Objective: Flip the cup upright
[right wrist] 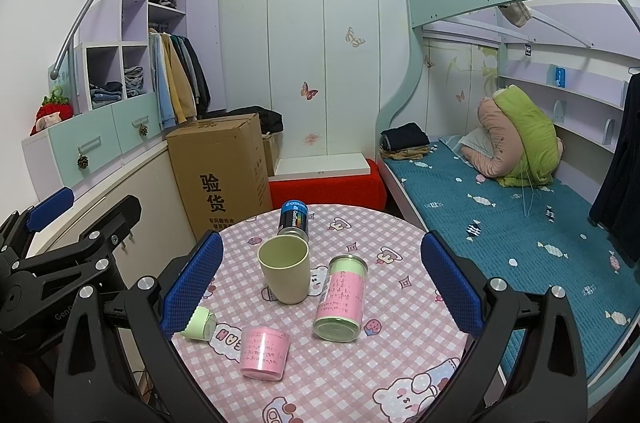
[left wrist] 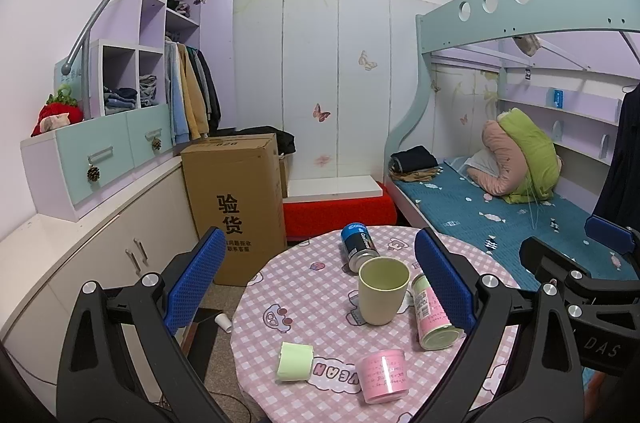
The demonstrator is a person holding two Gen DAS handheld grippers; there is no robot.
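**Cup standing upright among five small items**

On the round table (right wrist: 360,363), covered by a pink checked cloth, five small items are seen. Behind it one bunk bed (right wrist: 520,223) with a blue mattress and one cardboard box (right wrist: 218,171) are placed on the floor. Two grippers are held above the near edge of the table: the left gripper (left wrist: 320,283) and the right gripper (right wrist: 322,283), each with blue-padded fingers spread wide and nothing between them. Two cans are laid on their sides: one pink-and-green can (right wrist: 342,299) just right of the cup and one dark blue can (right wrist: 294,219) directly behind it. One pale green cup (right wrist: 285,269) is set upright, mouth up, near the table's middle. One pink tub (right wrist: 264,353) and one small light green container (right wrist: 198,323) are tipped over nearer the front.
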